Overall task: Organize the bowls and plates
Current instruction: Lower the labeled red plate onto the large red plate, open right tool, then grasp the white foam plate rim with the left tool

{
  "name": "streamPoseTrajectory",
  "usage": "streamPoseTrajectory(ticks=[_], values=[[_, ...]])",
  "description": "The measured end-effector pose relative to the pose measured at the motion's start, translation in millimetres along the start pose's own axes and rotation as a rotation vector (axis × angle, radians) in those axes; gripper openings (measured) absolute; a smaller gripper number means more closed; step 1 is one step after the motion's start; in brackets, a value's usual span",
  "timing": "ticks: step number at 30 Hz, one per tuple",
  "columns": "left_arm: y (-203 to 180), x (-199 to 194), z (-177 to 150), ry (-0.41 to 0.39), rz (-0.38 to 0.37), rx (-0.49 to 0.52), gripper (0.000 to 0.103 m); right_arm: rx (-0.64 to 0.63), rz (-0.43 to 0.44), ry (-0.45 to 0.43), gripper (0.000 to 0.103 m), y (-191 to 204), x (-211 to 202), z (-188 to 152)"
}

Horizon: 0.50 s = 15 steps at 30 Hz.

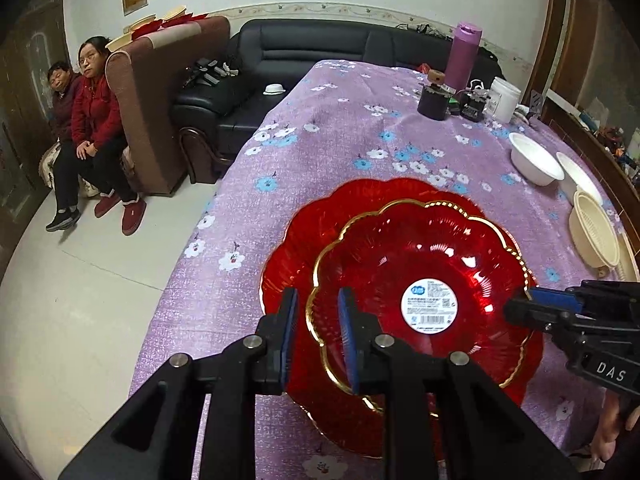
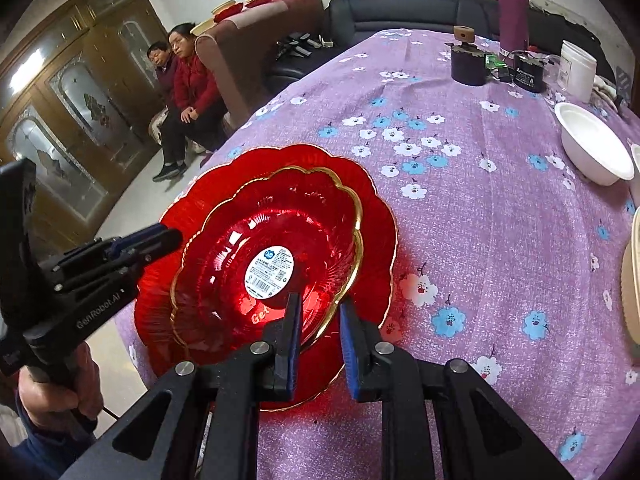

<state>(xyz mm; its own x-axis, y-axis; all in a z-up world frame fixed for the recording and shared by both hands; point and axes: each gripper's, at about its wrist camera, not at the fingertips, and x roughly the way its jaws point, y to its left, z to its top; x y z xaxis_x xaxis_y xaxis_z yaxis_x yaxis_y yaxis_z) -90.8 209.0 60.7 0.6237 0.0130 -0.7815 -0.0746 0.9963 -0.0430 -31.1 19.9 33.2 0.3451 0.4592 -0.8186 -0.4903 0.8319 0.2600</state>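
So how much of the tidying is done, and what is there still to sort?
Done: the smaller red plate sits nested in the larger red plate. In hand: the left gripper and right gripper straddle the smaller plate's rim, jaws slightly apart. Left: two white bowls and a cream basket stand unstacked.

Smaller plate point(image 1: 424, 300) nested in larger plate point(image 1: 304, 248) at table point(image 1: 340, 128) near edge; bowls point(image 1: 534, 159) right.

cloth point(image 2: 460, 216) centre free, white bowls point(image 2: 592, 148) R edge, bottle point(image 2: 512, 8) far end
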Motion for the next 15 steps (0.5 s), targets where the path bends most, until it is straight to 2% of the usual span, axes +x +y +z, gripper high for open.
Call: streamPoseTrajectory(ticks=[4,10,12,15], values=[[-7.1,-5.5,1.2,-0.011,-0.023,0.020,0.029,-0.006,-0.002,-0.001,0.026,-2.8,-9.2,-0.2],[-22.3,-12.7,7.0,-0.012,-0.070,0.040,0.031,0.025,0.030,-0.044,0.033,-21.0,-37.7,-2.5],[-35.1,-17.7,12.5,-0.015,-0.089,0.069,0.033,0.044,0.043,-0.069,0.036,-36.3,-51.6,-4.6],[-59.5,-22.5,25.6,0.001,-0.157,0.108,0.039,0.103,0.043,-0.092,0.037,-67.6,-71.5,-5.8]])
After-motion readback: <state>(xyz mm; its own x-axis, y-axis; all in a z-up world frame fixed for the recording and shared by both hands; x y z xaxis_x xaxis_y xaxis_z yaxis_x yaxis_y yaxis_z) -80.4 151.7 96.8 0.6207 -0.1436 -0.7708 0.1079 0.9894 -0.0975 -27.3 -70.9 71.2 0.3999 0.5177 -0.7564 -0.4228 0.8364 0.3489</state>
